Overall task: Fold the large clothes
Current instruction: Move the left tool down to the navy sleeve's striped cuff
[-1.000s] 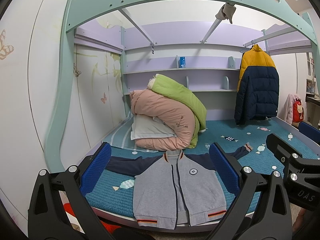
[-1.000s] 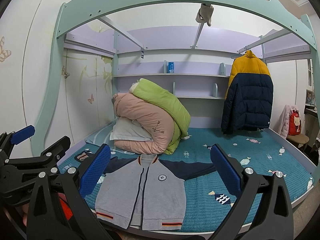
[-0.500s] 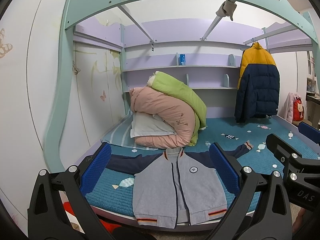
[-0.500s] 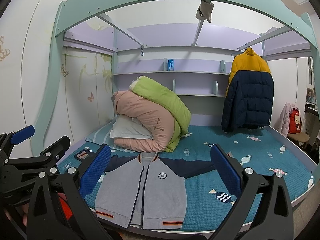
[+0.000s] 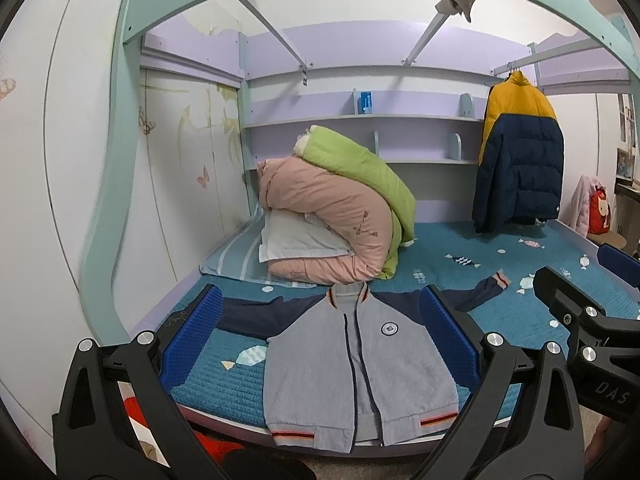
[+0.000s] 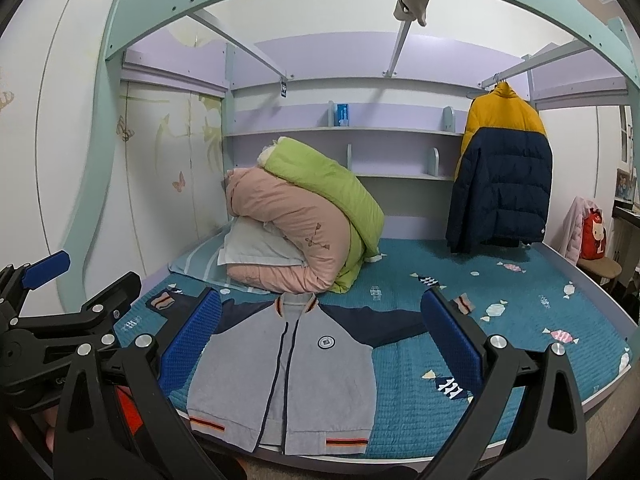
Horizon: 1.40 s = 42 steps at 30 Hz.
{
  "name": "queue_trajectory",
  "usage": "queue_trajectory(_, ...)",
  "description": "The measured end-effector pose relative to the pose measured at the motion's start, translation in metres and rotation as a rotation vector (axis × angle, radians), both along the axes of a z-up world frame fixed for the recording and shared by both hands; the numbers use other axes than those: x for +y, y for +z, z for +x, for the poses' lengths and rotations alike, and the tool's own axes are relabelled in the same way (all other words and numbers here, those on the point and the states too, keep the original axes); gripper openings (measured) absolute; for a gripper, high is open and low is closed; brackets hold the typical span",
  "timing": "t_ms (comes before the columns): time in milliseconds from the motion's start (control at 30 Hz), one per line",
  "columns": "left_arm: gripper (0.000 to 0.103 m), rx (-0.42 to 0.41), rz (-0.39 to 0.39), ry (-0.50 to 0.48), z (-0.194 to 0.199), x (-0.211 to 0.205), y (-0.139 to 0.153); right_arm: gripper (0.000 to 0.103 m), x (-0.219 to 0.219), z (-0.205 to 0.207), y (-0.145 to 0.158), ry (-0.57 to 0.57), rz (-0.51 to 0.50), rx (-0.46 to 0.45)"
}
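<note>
Ahead of my fingers stretches the bed (image 5: 500,280), its teal quilted cover dotted with fish and candy shapes, under a mint-green arched frame (image 5: 120,160). Beyond my fingertips, toward the far left of the bed, sits a heap of bedding (image 5: 332,216): a pink quilt with a green one draped over it and a pale pillow tucked beneath. Farther off to my right, a yellow and navy puffer coat (image 5: 518,152) hangs from a rail.

The grey jacket (image 5: 360,368) lies flat and face up at the near edge of the bed, zip closed, navy sleeves spread out to either side, hem toward me. It sits directly between the spread fingers of my left gripper (image 5: 320,336), and toward the left finger of my right gripper (image 6: 322,340).

Both pairs of blue-padded fingers are released wide and hover short of the cloth, touching nothing.
</note>
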<state>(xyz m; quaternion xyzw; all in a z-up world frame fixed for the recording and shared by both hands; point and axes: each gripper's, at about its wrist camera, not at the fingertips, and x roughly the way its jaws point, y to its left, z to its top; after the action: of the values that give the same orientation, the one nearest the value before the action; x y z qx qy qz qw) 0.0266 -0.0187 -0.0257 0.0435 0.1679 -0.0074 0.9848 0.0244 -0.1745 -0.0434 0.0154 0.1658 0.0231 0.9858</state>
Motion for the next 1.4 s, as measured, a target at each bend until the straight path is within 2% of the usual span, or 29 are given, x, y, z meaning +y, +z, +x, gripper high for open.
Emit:
queue_trajectory(367, 0.098, 0.102, 0.011, 0.011, 0.056, 0.002, -0.033, 0.096, 0.002, 0.057, -0.036, 0.009, 0.018, 0.098)
queue_trajectory(567, 0.098, 0.214, -0.002, 0.023, 0.105, 0.013, -0.065, 0.096, 0.007, 0.102, -0.073, 0.015, 0.031, 0.193)
queue_trajectory(767, 0.098, 0.358, -0.026, 0.070, 0.166, 0.045, -0.117, 0.096, 0.032, 0.164, -0.121, 0.059, 0.025, 0.301)
queue_trajectory(867, 0.098, 0.433, -0.037, 0.109, 0.203, 0.078, -0.149, 0.096, 0.053, 0.200, -0.150, 0.094, 0.012, 0.364)
queue_trajectory(967, 0.098, 0.502, -0.087, 0.181, 0.242, 0.130, -0.186, 0.096, 0.074, 0.235, -0.178, 0.133, 0.023, 0.410)
queue_trajectory(1133, 0.098, 0.588, -0.238, 0.299, 0.301, 0.231, -0.241, 0.096, 0.116, 0.296, -0.227, 0.187, 0.006, 0.448)
queue_trajectory(1200, 0.098, 0.583, -0.289, 0.370, 0.327, 0.275, -0.259, 0.096, 0.132, 0.321, -0.247, 0.200, -0.002, 0.471)
queue_trajectory(1233, 0.098, 0.568, -0.288, 0.392, 0.335, 0.290, -0.265, 0.096, 0.139, 0.332, -0.255, 0.208, -0.002, 0.477)
queue_trajectory(1300, 0.098, 0.548, -0.238, 0.449, 0.363, 0.321, -0.280, 0.096, 0.154, 0.351, -0.273, 0.222, -0.013, 0.498)
queue_trajectory(1333, 0.098, 0.530, -0.185, 0.478, 0.376, 0.331, -0.286, 0.096, 0.160, 0.358, -0.281, 0.231, -0.016, 0.507)
queue_trajectory(1400, 0.098, 0.507, -0.098, 0.471, 0.399, 0.343, -0.294, 0.096, 0.174, 0.373, -0.297, 0.251, -0.014, 0.534)
